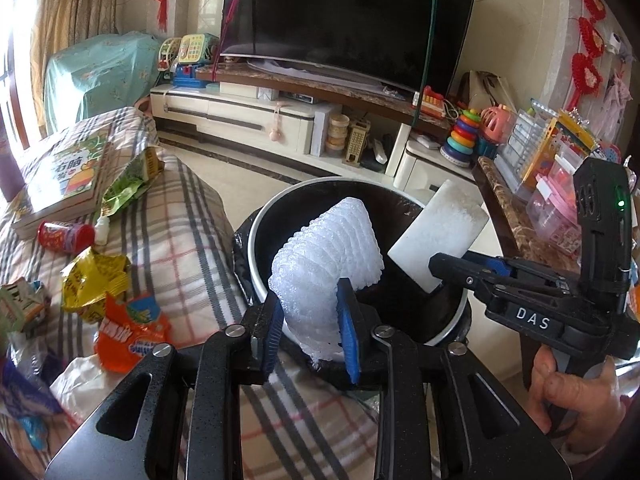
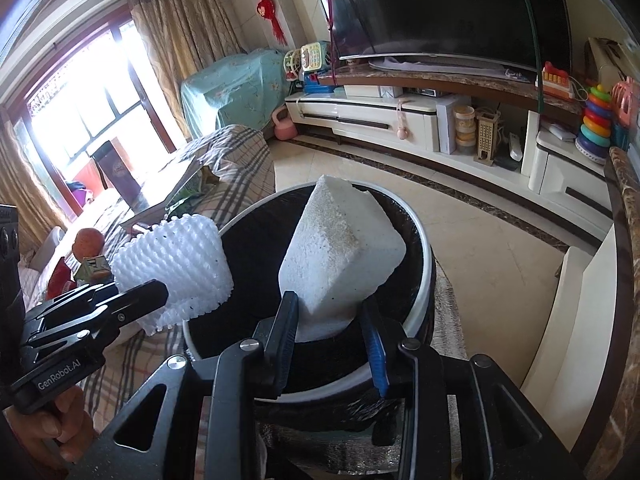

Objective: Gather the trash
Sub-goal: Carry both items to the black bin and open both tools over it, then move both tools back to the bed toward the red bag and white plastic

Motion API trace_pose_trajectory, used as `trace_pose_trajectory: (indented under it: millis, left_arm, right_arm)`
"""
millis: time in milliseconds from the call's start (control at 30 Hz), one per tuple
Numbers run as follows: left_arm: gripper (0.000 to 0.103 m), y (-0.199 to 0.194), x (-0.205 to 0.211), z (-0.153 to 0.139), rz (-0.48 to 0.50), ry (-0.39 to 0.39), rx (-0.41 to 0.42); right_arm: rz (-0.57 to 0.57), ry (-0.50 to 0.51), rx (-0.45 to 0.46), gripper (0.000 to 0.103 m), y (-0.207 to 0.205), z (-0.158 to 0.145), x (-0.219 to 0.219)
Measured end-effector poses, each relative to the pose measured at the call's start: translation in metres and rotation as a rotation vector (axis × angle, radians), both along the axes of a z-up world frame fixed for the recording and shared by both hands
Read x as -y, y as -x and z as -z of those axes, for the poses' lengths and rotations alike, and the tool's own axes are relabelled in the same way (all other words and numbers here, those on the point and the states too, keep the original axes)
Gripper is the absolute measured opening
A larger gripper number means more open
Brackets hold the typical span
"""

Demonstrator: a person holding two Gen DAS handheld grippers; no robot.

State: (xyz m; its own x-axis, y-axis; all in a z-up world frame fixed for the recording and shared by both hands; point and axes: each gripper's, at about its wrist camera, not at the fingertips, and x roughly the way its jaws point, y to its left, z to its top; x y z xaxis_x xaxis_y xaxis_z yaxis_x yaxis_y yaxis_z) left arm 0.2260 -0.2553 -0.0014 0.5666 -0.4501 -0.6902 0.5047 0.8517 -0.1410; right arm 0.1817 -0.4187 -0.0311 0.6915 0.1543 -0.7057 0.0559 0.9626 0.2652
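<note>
At lower centre of both views, over the black-lined bin, the left gripper clasps the foam net and the right gripper the styrofoam block, so each should release only once fully inside the rim.

Bright daylight comes from the window at left, overexposed there; frame edges bend and darken.

Mounted just behind each claw, angled down and forward, close over the black-lined bin. Shared by both views: bin, television and the opposite claw at one edge.
</note>
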Motion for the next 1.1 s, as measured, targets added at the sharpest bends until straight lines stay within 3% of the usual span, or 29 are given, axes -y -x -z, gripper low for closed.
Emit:
trace_pose_trajectory:
  millis: [67, 133, 233, 267, 433, 667, 1100]
  left_arm:
    - [0.042, -0.003, 0.003, 0.003, -0.003, -0.01, -0.015]
    - [0.05, -0.004, 0.004, 0.004, -0.01, -0.013, -0.019]
    - [0.063, -0.005, 0.003, 0.006, -0.017, -0.014, -0.027]
    - [0.065, -0.004, 0.002, 0.007, -0.02, -0.014, -0.027]
    - [0.069, 0.004, -0.007, 0.008, -0.031, -0.021, -0.024]
    - [0.072, 0.026, -0.039, 0.01, -0.075, -0.007, -0.023]
    - [0.072, 0.066, -0.11, 0.008, -0.155, 0.064, -0.019]
  right_arm:
    - [-0.005, 0.005, -0.008, 0.036, -0.002, 0.0, 0.001]
    - [-0.007, 0.008, -0.009, 0.039, -0.002, -0.001, 0.002]
    - [-0.001, -0.004, 0.001, 0.066, -0.001, -0.002, 0.005]
    - [0.002, -0.01, 0.006, 0.07, 0.0, -0.002, 0.006]
    - [0.017, -0.037, 0.008, 0.071, 0.007, -0.001, 0.008]
    - [0.028, -0.09, 0.047, 0.088, 0.024, -0.004, -0.006]
    - [-0.051, -0.155, 0.076, 0.09, 0.039, 0.0, -0.066]
